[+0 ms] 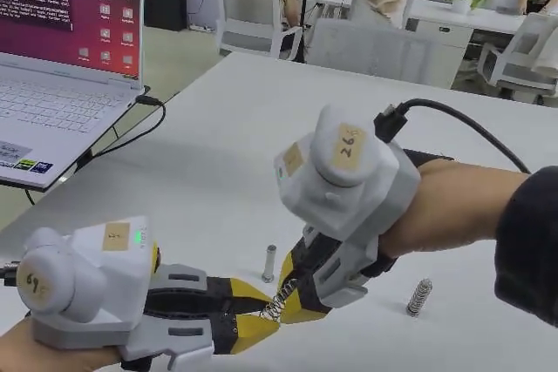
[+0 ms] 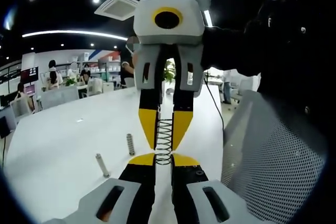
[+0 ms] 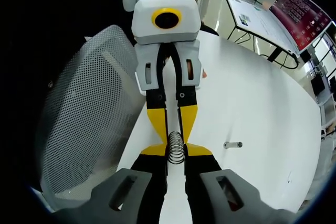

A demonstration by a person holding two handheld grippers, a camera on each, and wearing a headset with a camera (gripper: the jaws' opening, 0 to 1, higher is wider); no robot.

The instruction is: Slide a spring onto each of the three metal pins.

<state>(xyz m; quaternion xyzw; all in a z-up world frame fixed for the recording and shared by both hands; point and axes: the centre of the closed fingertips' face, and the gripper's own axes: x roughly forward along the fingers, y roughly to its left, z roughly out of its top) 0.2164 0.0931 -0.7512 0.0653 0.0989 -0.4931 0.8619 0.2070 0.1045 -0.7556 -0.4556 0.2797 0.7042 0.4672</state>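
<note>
Thin silver wire spring [image 1: 277, 300], held just over the white table [image 1: 218, 154]. Pinched tight at one end by the left gripper [image 2: 164, 160], at the other by the right gripper [image 3: 176, 150]. Short grey metal pin [image 1: 269, 263] standing just behind. Lots of bare table around. "26" written on a tan sticker [image 1: 348, 147].

You have two coiled silver wire springs to count: the held spring [image 1: 277, 300], between the jaw tips, and the other spring [image 1: 418, 296], at three o'clock from it. One short silver metal pin [image 1: 269, 263] stands at twelve o'clock from the held spring. You have two white-and-yellow grippers, the left gripper [image 1: 266, 311] and the right gripper [image 1: 286, 296]. One open silver laptop [image 1: 52, 119] sits at ten o'clock.
</note>
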